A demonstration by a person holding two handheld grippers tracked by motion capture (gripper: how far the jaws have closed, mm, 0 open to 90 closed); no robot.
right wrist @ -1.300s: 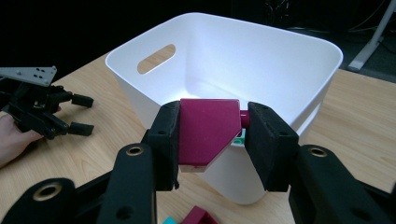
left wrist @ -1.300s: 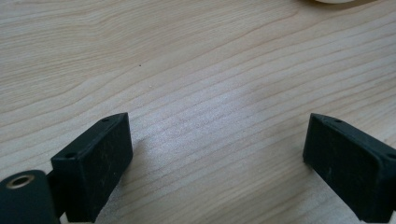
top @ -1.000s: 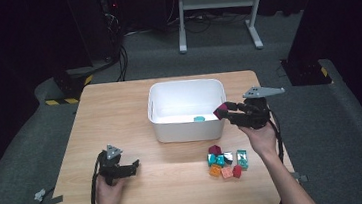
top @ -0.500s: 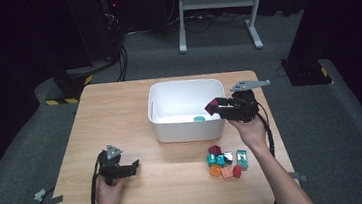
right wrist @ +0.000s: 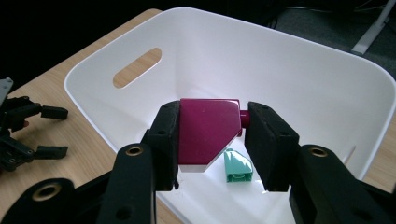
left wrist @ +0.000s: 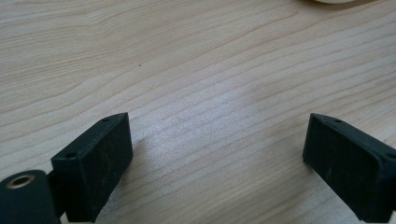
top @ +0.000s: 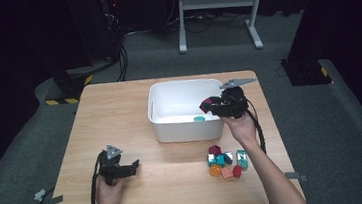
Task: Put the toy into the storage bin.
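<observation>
On the light wooden table a small pile of coloured plastic blocks lies near the front right edge. Behind the table stands a white metal frame, and black cables lie on the grey floor.

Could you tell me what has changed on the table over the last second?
The right gripper, shut on the magenta block, has moved from beside the white bin to over its right rim, above the teal block inside. The left gripper stayed open on the table, and the pile of blocks has not moved.
</observation>
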